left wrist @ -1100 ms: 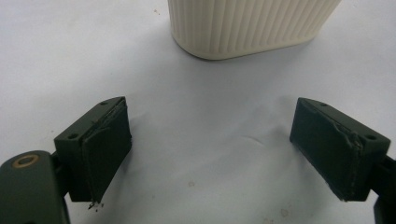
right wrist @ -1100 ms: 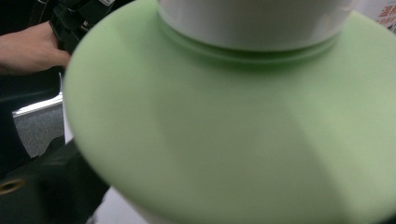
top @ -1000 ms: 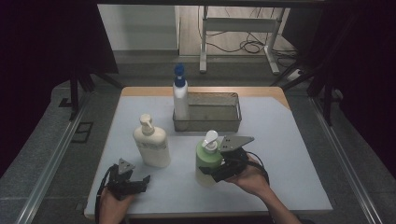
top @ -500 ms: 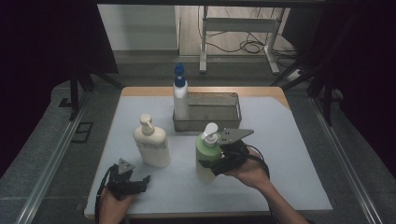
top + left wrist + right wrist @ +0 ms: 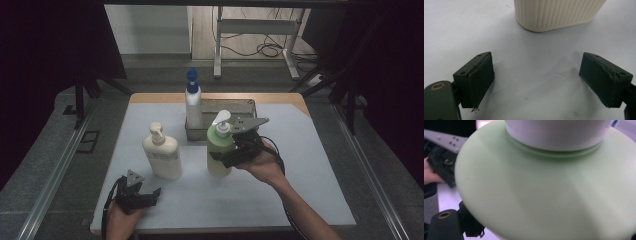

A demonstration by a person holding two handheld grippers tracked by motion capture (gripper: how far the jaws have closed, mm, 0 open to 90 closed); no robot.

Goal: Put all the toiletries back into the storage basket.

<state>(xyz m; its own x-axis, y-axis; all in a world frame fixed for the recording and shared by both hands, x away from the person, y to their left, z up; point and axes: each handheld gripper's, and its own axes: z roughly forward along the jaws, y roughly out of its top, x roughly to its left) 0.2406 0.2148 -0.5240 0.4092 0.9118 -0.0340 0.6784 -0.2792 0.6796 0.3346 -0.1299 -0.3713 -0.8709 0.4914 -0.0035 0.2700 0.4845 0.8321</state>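
- White-topped table (image 5: 310, 150) with wooden far edge
- Grey floor (image 5: 45, 165) either side
- Metal rails (image 5: 55, 170) along it
- Metal stand (image 5: 250, 30) and cables (image 5: 260, 49) beyond
- Dark surroundings, light from behind

left gripper (image 5: 152, 194) agape, right gripper (image 5: 225, 156) apparently clamped

Dim overall in the high view, with black surroundings on both sides and a brighter floor strip beyond the table (image 5: 320, 165). Soft overhead light on the white tabletop, faint short shadows under the cream bottle (image 5: 161, 159). Slightly grainy, mild softness toward the corners. Evenly lit and sharp on the pads (image 5: 480, 82) in the left gripper view, ribbed bottle base crisp, weak shadows beneath each jaw. Heavily out of focus in the right gripper view: green bottle (image 5: 549, 195) too close, edges smeared, gentle bright sheen across its shoulder.
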